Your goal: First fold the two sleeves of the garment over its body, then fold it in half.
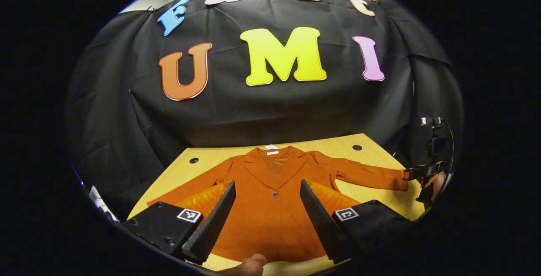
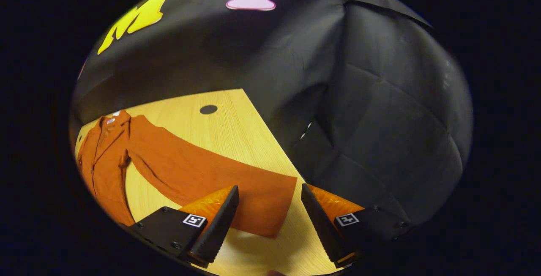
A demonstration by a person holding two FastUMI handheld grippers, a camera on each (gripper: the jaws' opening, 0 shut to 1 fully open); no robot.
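A rust-orange jacket point(image 1: 270, 208) lies flat and face up on the wooden table point(image 1: 372, 149), collar toward the wall. Both sleeves are spread out sideways. My left gripper point(image 1: 267, 219) hovers open above the jacket's lower front, its fingers either side of the button line. My right gripper point(image 2: 270, 225) is open over the cuff end of one sleeve point(image 2: 203, 170), the cuff lying between its fingers. In the left gripper view that right gripper point(image 1: 424, 174) appears at the far end of the sleeve point(image 1: 363, 172), held by a hand.
The table has a dark round hole point(image 2: 208, 109) near its far edge and two more point(image 1: 357, 147) point(image 1: 194, 160) by the wall. Its right edge point(image 2: 270, 140) runs close beside the cuff. Black cloth hangs behind and beside the table.
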